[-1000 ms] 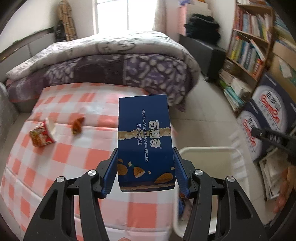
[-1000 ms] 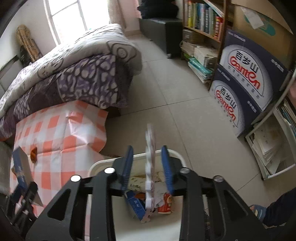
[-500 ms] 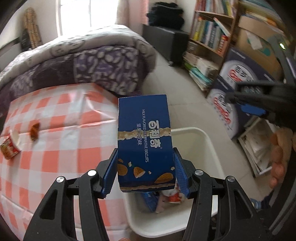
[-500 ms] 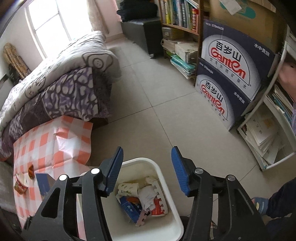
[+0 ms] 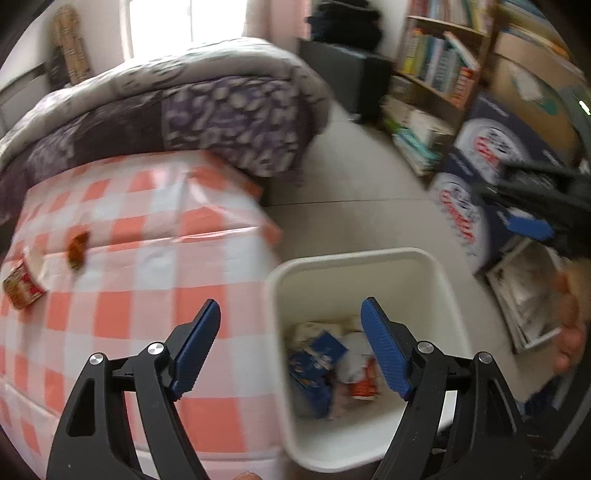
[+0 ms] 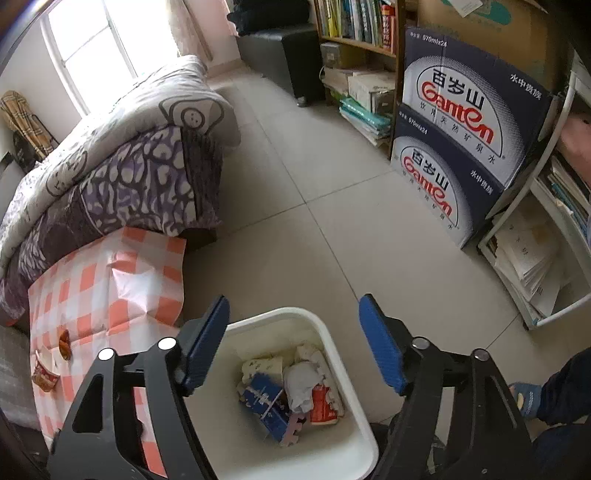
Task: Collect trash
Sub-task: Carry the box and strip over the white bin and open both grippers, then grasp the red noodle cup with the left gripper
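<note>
A white trash bin (image 5: 354, 258) (image 6: 273, 315) stands on the floor beside the checked table. In it lie the blue biscuit box (image 5: 314, 363) (image 6: 264, 400), crumpled white paper (image 6: 301, 380) and a red wrapper (image 6: 321, 402). My left gripper (image 5: 290, 347) is open and empty above the bin's left rim. My right gripper (image 6: 293, 341) is open and empty above the bin. A red and white carton (image 5: 22, 282) (image 6: 44, 373) and a brown scrap (image 5: 77, 247) (image 6: 64, 343) lie on the orange checked tablecloth (image 5: 147, 266) (image 6: 110, 288).
A bed with a purple quilt (image 5: 192, 107) (image 6: 129, 158) stands behind the table. Blue Ganten boxes (image 6: 465, 133) (image 5: 469, 192), bookshelves (image 6: 354, 26) and a white rack of papers (image 6: 532, 251) line the right side. Tiled floor (image 6: 295, 206) lies between.
My left gripper swung right over the bin, opened and dropped the blue biscuit box into it. My right gripper opened earlier, let its flat piece fall into the bin, and rose.
</note>
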`<state>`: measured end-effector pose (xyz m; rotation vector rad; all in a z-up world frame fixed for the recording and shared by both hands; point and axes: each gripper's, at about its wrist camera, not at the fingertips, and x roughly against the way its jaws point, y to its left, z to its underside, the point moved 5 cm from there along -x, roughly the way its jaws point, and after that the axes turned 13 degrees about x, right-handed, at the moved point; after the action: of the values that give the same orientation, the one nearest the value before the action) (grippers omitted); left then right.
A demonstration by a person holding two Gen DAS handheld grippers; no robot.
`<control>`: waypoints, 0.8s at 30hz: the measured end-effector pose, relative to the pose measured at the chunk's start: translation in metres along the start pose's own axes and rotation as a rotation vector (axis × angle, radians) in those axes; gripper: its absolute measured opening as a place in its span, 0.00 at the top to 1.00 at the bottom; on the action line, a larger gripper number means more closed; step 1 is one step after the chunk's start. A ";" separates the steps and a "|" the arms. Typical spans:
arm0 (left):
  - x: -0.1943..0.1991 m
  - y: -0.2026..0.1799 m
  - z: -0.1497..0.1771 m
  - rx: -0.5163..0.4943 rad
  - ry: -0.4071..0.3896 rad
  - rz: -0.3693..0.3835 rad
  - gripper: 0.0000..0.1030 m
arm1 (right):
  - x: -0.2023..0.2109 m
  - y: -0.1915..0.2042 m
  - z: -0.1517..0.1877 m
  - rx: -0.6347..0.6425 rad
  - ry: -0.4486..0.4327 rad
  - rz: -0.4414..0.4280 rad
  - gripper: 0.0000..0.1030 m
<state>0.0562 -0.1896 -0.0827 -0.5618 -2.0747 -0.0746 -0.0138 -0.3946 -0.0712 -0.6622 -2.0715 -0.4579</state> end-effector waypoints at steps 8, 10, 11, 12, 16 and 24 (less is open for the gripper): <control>-0.004 0.101 -0.040 0.041 -0.056 -0.255 0.17 | -0.011 0.033 0.005 0.035 0.037 -0.024 0.25; -0.005 0.139 -0.052 0.032 -0.066 -0.363 0.15 | -0.014 0.041 0.007 0.046 0.042 -0.025 0.23; -0.004 0.155 -0.055 0.037 -0.072 -0.398 0.15 | -0.015 0.047 0.007 0.053 0.044 -0.026 0.23; -0.003 0.176 -0.059 0.059 -0.077 -0.444 0.14 | -0.017 0.052 0.007 0.062 0.045 -0.027 0.22; 0.011 0.267 -0.070 0.323 -0.095 -0.544 0.10 | -0.022 0.076 0.009 0.093 0.047 -0.029 0.22; 0.006 0.358 -0.074 0.608 -0.121 -0.557 0.07 | -0.029 0.125 0.015 0.164 0.044 -0.048 0.19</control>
<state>0.2619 0.1121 -0.0972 0.3912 -2.1697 0.2670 0.0661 -0.2953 -0.0946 -0.5027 -2.0613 -0.3223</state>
